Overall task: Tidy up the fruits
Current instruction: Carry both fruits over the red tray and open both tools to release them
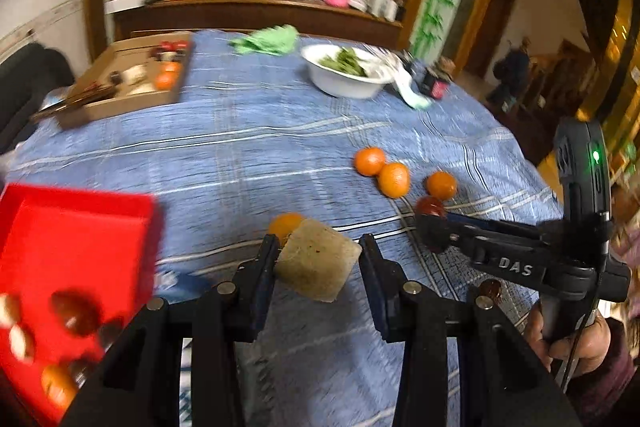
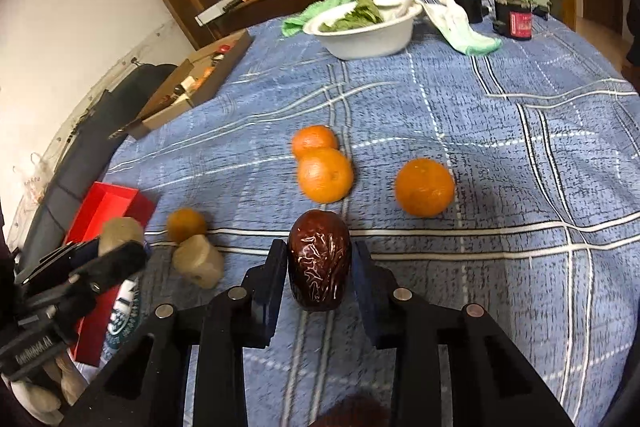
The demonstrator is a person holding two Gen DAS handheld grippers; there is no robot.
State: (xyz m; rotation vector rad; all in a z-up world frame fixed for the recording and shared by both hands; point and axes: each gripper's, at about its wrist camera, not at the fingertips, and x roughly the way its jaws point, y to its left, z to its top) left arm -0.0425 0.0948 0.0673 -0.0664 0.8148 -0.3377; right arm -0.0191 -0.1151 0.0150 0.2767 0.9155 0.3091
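Note:
My left gripper (image 1: pixel 319 247) is open around a pale beige chunk of fruit (image 1: pixel 316 261) that lies on the blue cloth; it touches the left finger, with a gap at the right one. A small orange (image 1: pixel 285 225) lies just behind it. My right gripper (image 2: pixel 319 255) is shut on a dark red date (image 2: pixel 319 259), and also shows in the left wrist view (image 1: pixel 430 223). Three oranges (image 2: pixel 324 174) (image 2: pixel 314 141) (image 2: pixel 425 187) lie ahead of it. A red tray (image 1: pixel 76 251) at the left holds dates, pale pieces and an orange.
A white bowl of greens (image 2: pixel 366 35), a green cloth (image 1: pixel 266 41), a white-green cloth (image 2: pixel 466 27) and dark jars (image 2: pixel 516 17) stand at the far side. A cardboard box (image 1: pixel 132 83) of items sits far left. The table edge falls away at the right.

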